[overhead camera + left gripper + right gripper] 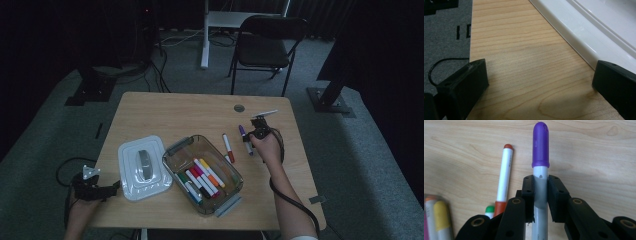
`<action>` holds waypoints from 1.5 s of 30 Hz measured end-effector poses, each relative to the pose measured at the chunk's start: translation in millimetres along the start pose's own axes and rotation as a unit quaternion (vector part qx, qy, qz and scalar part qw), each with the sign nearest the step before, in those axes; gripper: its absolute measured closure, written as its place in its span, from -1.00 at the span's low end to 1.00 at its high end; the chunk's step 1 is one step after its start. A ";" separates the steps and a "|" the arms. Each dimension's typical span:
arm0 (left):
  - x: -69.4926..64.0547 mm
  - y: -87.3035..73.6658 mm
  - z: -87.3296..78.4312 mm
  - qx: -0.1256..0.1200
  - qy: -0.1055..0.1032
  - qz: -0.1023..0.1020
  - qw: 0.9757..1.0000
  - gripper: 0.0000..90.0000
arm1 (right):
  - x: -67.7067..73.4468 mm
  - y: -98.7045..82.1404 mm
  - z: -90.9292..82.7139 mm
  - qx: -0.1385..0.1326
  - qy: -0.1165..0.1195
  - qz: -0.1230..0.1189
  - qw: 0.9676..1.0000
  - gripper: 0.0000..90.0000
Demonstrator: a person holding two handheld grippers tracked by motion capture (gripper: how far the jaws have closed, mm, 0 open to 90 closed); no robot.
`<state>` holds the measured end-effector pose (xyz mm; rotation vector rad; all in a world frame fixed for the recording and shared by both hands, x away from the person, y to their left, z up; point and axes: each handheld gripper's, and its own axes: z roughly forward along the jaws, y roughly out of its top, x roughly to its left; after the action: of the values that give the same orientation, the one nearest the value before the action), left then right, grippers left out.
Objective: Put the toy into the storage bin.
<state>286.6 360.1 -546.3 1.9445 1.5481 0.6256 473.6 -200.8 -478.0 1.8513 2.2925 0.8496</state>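
Observation:
My right gripper (pixel 540 187) is shut on a purple-capped marker (pixel 540 147), its pads pressing the grey barrel just below the cap, above the wooden table. In the high view that gripper (pixel 256 134) is right of centre with the purple marker (pixel 242 131) pointing left and away. A red-capped marker (pixel 228 148) lies on the table beside it, also seen as the marker (pixel 504 175) left of the jaws. A clear container (pixel 170 155) holds several coloured markers. My left gripper (pixel 540 75) is open over bare wood at the table's left edge, next to a white lid (pixel 599 30).
The white lid (pixel 142 167) with a grey handle lies left of the container. A green-capped marker (pixel 489 210) and a yellow one (pixel 440 217) are at the lower left. A cable hole (pixel 239 108) is near the far edge. A folding chair (pixel 265 45) stands beyond the table.

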 end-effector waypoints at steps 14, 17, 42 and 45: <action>0.0 0.0 0.0 0.000 0.000 0.000 1.000 -0.98 | 7.8 -11.3 -39.1 -0.027 0.049 0.000 0.998 0.70; 0.0 0.0 0.0 0.000 0.000 0.000 1.000 -0.98 | 9.1 -12.5 -43.5 -0.031 0.058 0.003 0.998 0.70; 0.0 0.0 0.1 -0.001 0.000 0.000 1.000 -0.99 | 98.5 -24.0 -96.5 -0.059 0.134 -0.091 0.985 0.70; 0.2 0.1 0.1 -0.001 0.001 0.001 1.000 -0.99 | 110.9 -29.2 -95.9 -0.051 0.149 -0.104 0.982 0.70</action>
<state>286.8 360.3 -546.3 1.9457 1.5459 0.6285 380.7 -137.4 -379.6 1.4951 2.4992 1.2567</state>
